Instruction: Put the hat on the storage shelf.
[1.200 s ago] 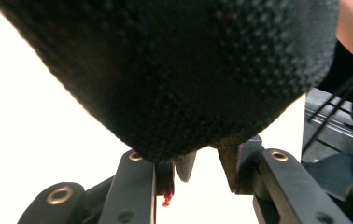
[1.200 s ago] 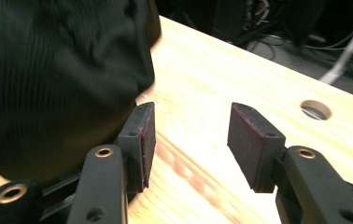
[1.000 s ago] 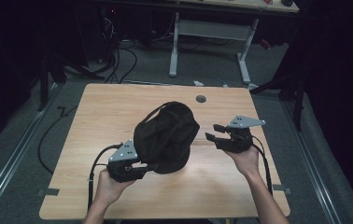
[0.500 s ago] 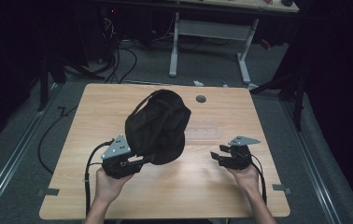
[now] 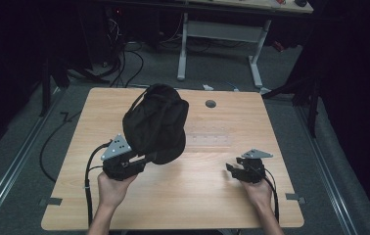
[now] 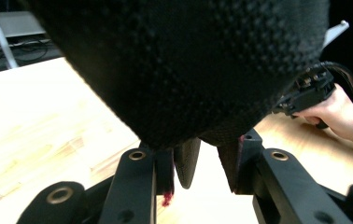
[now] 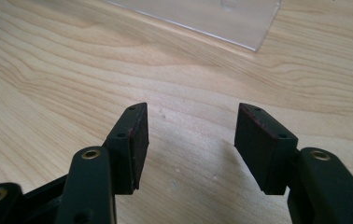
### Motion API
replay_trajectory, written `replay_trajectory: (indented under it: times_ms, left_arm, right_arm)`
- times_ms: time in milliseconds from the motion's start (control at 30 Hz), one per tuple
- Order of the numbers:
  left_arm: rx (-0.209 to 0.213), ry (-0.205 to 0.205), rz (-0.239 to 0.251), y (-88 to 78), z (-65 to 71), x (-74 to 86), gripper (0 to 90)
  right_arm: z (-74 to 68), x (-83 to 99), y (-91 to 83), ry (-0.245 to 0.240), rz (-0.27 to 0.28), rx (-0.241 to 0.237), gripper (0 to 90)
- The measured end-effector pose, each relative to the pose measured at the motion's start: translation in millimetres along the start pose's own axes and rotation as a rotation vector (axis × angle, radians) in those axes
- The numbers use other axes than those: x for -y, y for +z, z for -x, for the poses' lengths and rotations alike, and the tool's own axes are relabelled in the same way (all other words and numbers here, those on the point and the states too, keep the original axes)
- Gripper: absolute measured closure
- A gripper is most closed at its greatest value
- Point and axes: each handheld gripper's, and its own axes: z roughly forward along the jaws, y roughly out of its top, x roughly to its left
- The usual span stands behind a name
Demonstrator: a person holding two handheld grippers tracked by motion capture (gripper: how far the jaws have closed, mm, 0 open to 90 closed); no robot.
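Note:
A black fabric bag (image 5: 156, 127) hangs tilted above the left half of the wooden table (image 5: 281, 127). My left gripper (image 5: 146, 159) is shut on its lower edge. In the left gripper view the bag (image 6: 188, 70) looms over the jaws and folds of its cloth sit between them (image 6: 202, 172). My right gripper (image 5: 232, 170) is low over the table at the front right, apart from the bag. Its jaws have just been opening and stand open (image 7: 191, 135) with bare wood between them. The left gripper view also catches the right gripper (image 6: 305, 91) in its hand.
A clear plastic sheet (image 7: 198, 18) lies flat on the table just ahead of the right gripper and shows faintly in the high view (image 5: 207, 139). A round hole (image 5: 210, 104) is near the table's far edge. Beyond it are a white desk frame (image 5: 222, 29) and floor cables (image 5: 124, 54).
The right gripper has left the bag's side, dropping toward the table's front right with wider jaws. The bag has swung a little left and away, still held by the left gripper.

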Motion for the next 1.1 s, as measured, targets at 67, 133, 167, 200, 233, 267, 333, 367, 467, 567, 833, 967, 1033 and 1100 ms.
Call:
replay_trajectory:
  times_ms: [67,133,167,200,233,267,333,367,467,567,833,967,1033,1100]
  left_arm:
    - [-0.012,-0.002,0.015,0.9,-0.8,-1.8,68.6]
    - [-0.018,0.000,0.019,1.5,-1.6,-3.4,68.6]
    - [-0.024,0.001,0.023,2.2,-2.0,-4.4,68.6]
    - [-0.028,0.003,0.026,2.8,-2.3,-5.0,68.6]
    - [-0.031,0.002,0.028,3.6,-2.5,-5.9,68.6]
    - [-0.036,0.001,0.033,4.8,-3.1,-7.5,68.6]
    - [-0.041,0.004,0.035,5.7,-3.9,-9.0,68.7]
    - [-0.044,0.000,0.039,6.5,-4.2,-10.1,68.7]
    - [-0.055,-0.001,0.044,8.2,-6.5,-13.7,68.7]
    - [-0.067,0.004,0.048,9.7,-8.9,-16.7,68.8]
    - [-0.113,0.015,0.057,15.4,-15.4,-26.5,68.9]
    - [-0.139,0.034,0.060,19.7,-17.7,-30.4,68.9]
    - [-0.152,0.048,0.060,22.3,-17.9,-32.1,69.0]
    - [-0.165,0.057,0.063,25.8,-17.9,-33.8,69.0]
  right_arm:
    - [1.0,2.7,1.2,0.002,-0.003,0.007,44.7]
    - [2.8,5.5,2.3,0.015,-0.005,0.006,44.3]
    - [3.2,6.5,2.5,0.019,-0.008,0.010,44.3]
    - [4.1,8.3,3.0,0.013,-0.003,0.016,44.4]
    - [4.4,9.1,2.9,0.013,0.003,0.018,44.4]
    - [4.3,10.1,2.6,0.017,0.007,0.022,44.4]
    - [3.4,11.3,2.6,0.006,0.011,0.041,44.3]
    - [2.9,11.2,2.9,0.000,0.012,0.049,44.3]
    - [1.9,11.1,3.2,0.001,0.008,0.060,42.3]
    - [1.5,11.0,3.3,-0.002,0.005,0.060,39.8]
    - [1.3,11.0,3.5,-0.001,0.003,0.060,38.4]
    - [1.0,11.0,3.5,-0.001,0.002,0.059,37.7]
    - [0.8,11.1,3.4,0.001,0.002,0.060,37.5]
    - [0.7,11.0,3.5,-0.002,0.001,0.059,36.9]
